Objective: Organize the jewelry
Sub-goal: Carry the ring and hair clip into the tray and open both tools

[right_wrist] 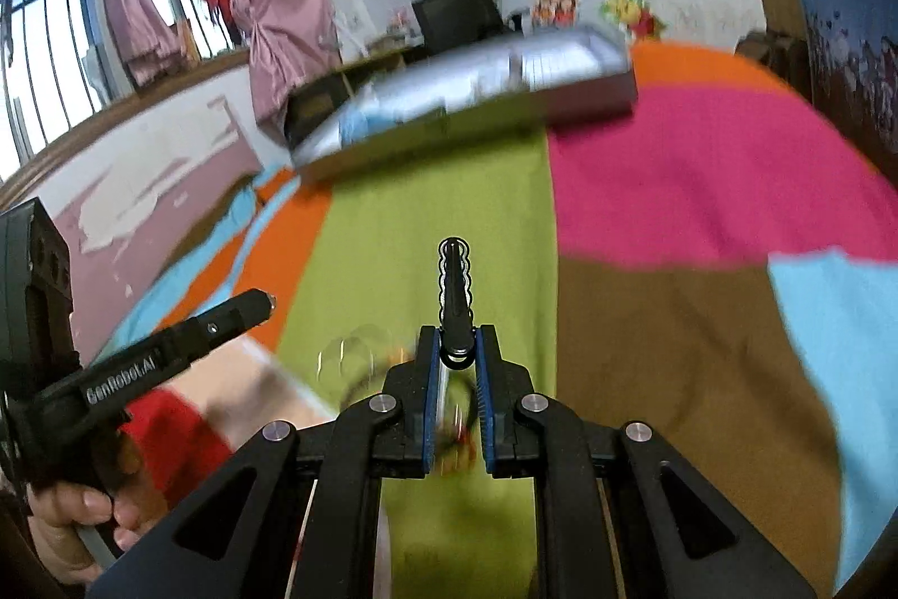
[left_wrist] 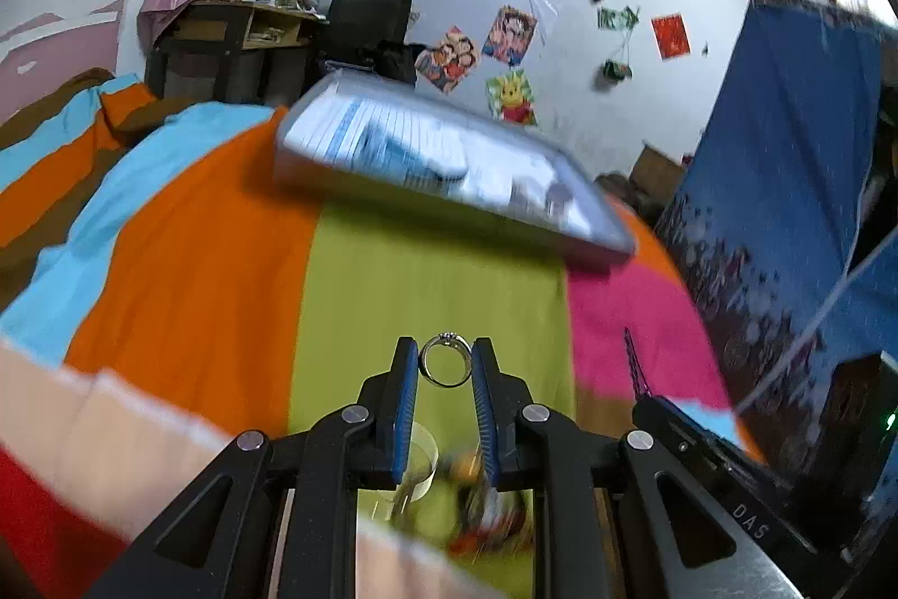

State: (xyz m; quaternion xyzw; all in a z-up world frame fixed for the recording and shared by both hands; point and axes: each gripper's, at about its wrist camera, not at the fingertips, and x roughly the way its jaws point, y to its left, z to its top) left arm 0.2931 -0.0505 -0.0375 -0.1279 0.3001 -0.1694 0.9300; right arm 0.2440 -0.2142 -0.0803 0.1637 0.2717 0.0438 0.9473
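My left gripper [left_wrist: 446, 363] is shut on a silver ring [left_wrist: 445, 361] with a small stone, held upright between the blue pads above the green stripe of the bedspread. My right gripper [right_wrist: 456, 343] is shut on a black wavy hair clip [right_wrist: 454, 296] that sticks forward past the fingertips. A grey compartmented jewelry box [left_wrist: 443, 161] lies open ahead on the bed, blurred; it also shows in the right wrist view [right_wrist: 466, 94]. The left gripper's body [right_wrist: 168, 346] shows at the left of the right wrist view, with the ring's stone at its tip.
The striped bedspread [left_wrist: 196, 251] covers the bed. A clear glass cup [left_wrist: 418, 458] and blurred colourful items [left_wrist: 488, 503] lie below the left gripper. A blue cloth [left_wrist: 786, 183] hangs at the right. A desk and black chair [left_wrist: 365, 21] stand by the far wall.
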